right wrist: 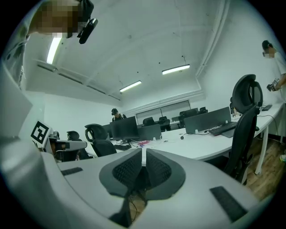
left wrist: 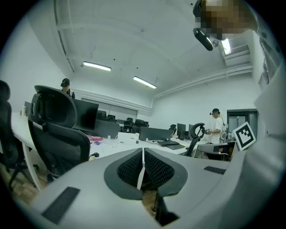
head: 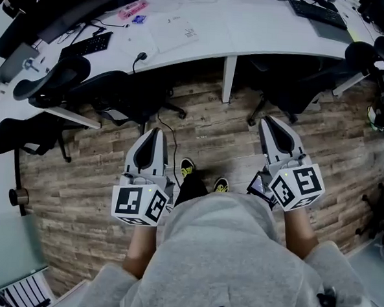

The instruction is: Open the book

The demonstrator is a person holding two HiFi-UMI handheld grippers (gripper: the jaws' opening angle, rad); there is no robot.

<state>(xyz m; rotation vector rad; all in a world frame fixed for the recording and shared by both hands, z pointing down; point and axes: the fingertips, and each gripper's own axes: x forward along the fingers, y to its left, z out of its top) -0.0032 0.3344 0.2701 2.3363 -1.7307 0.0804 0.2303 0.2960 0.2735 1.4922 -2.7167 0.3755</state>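
Note:
I cannot pick out a book for certain; a flat white sheet or booklet (head: 179,31) lies on the curved white desk (head: 251,30) ahead. My left gripper (head: 155,133) hangs over the wooden floor, well short of the desk, its jaws together with nothing between them. My right gripper (head: 269,122) is held level beside it on the right, jaws also together and empty. In the left gripper view the left gripper (left wrist: 143,154) has its ribbed pads meeting along a thin seam. The right gripper (right wrist: 144,156) looks the same in the right gripper view.
Black office chairs (head: 60,77) (head: 293,84) stand between me and the desk. Keyboards (head: 88,44) (head: 317,11) and a pink item (head: 132,10) lie on the desktop. My shoes (head: 188,167) stand on the wood floor. Other people (left wrist: 218,127) work at far desks.

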